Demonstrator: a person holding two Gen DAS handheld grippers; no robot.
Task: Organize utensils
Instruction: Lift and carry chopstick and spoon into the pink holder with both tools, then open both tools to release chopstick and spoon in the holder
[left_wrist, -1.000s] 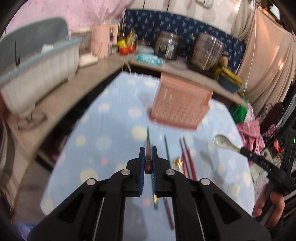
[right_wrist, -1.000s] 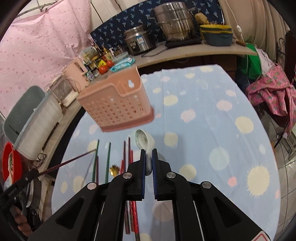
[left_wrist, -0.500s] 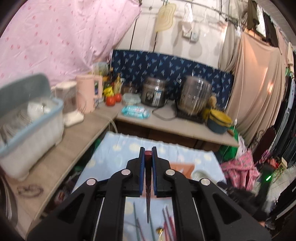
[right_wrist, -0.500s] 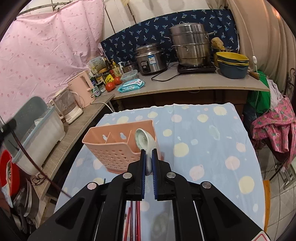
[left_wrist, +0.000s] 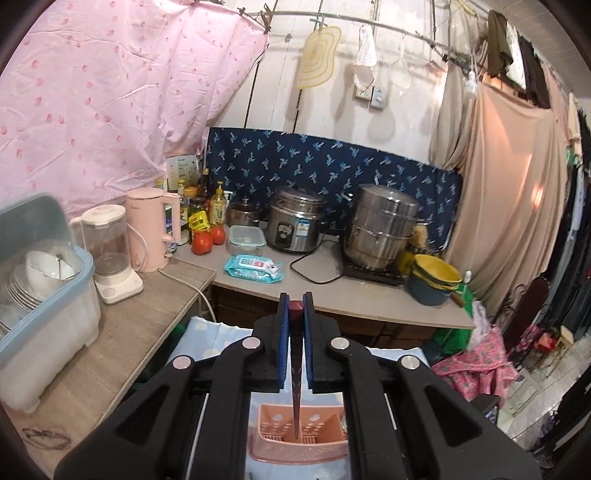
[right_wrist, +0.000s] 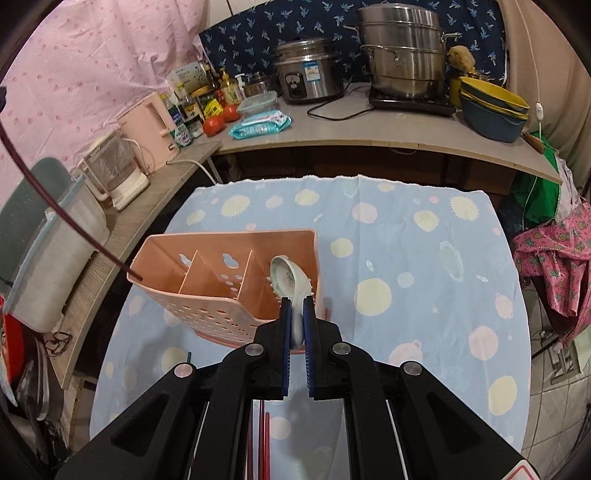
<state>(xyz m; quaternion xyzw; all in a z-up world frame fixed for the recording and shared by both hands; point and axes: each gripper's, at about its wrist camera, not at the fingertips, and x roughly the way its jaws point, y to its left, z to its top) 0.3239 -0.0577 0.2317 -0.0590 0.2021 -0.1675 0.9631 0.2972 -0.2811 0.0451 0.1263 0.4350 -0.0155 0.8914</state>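
The pink caddy (right_wrist: 225, 280) stands on the dotted blue cloth (right_wrist: 406, 236) of the bench, its three compartments open to the top. The right gripper (right_wrist: 296, 317) has its jaws clenched on the handle of a white spoon (right_wrist: 286, 275), whose bowl hangs over the caddy's right-hand compartment; whether it touches the wall I cannot tell. A dark red chopstick (right_wrist: 48, 206) arcs in from the left edge of this view, its tip at the caddy's near left corner.

The left view shows what that one hides: the left gripper (left_wrist: 295, 314) with jaws clenched on the chopstick (left_wrist: 296, 391), which hangs straight down with its point over the caddy (left_wrist: 299, 439) far below. Only the right view shows red sticks (right_wrist: 264, 439) lying on the cloth under the gripper.

On the back counter (left_wrist: 332, 291) stand a rice cooker (left_wrist: 295, 229) with a small blue label too fine to read, a steel steamer (left_wrist: 384, 232), a pack of wipes (left_wrist: 253, 267) whose print is illegible, tomatoes (left_wrist: 208, 240) and a pink kettle (left_wrist: 151, 229)
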